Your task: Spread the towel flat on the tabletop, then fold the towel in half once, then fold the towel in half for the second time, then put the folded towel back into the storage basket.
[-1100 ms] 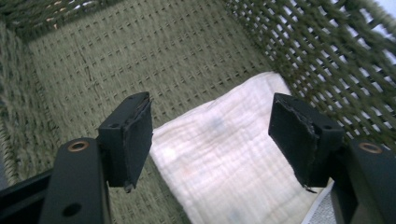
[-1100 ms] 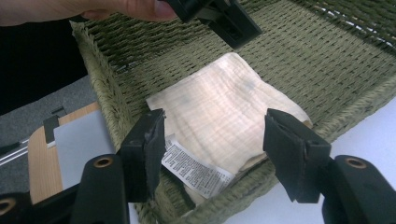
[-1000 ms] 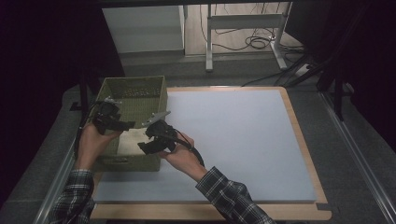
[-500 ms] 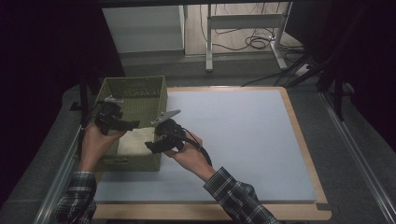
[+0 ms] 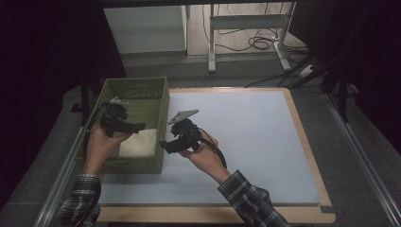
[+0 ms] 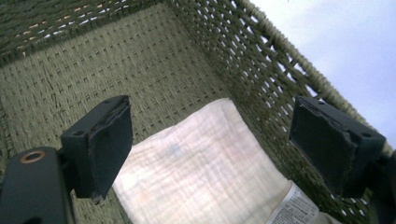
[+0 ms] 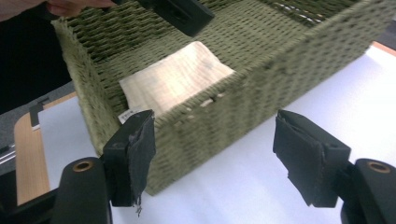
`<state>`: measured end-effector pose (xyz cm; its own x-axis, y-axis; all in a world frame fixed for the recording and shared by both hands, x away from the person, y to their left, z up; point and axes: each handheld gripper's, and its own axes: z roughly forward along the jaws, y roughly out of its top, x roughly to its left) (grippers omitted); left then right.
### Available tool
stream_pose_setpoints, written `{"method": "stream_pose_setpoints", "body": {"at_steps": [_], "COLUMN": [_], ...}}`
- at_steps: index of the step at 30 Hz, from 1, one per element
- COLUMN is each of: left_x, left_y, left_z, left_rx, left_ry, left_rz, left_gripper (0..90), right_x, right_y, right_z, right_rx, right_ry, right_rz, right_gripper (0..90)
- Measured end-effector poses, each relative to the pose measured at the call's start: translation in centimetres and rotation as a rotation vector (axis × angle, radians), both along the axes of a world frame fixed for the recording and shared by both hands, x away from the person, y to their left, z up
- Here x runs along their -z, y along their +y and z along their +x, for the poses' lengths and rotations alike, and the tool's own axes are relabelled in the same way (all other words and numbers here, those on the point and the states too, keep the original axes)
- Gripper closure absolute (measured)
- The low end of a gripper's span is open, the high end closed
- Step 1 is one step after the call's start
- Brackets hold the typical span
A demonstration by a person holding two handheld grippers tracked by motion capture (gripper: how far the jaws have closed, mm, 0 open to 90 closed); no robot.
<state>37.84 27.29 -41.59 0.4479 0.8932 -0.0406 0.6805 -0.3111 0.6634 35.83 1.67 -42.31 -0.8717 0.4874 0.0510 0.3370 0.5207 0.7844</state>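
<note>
— Cloth (image 6: 201, 163) is lying flat in the basket (image 5: 156, 92), just below our left gripper (image 5: 135, 126); its jaws have just been opening, wide and empty.

— Our right gripper (image 5: 163, 145) is outside the wall, jaws also opening, empty. We are lifting clear without snagging the weave.

— Beneath us, a pale mat (image 5: 255, 142); beyond, a dark room, cables (image 5: 257, 42).

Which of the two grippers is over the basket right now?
The left gripper: it hangs above the folded cloth inside the green woven basket, fingers open and empty. The right gripper is outside it, over the white mat.
</note>
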Motion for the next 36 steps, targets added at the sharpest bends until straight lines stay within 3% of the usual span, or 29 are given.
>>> {"method": "stream_pose_setpoints", "body": {"at_steps": [23,36], "left_x": [-1.2,-1.7], "left_y": [-4.0,-7.9], "left_z": [-0.1,-0.3], "left_rx": [0.064,0.124], "left_ry": [-0.038,-0.06], "left_rz": [-0.019,-0.037], "left_gripper": [10.3,8.1], "right_x": [0.2,0.1], "right_y": [-5.5,-8.7], "right_z": [0.4,-0.1], "right_rx": [0.037,0.051], "right_ry": [-0.018,-0.039], "right_rz": [-0.007,-0.027], "right_gripper": [26.0,21.2]}}
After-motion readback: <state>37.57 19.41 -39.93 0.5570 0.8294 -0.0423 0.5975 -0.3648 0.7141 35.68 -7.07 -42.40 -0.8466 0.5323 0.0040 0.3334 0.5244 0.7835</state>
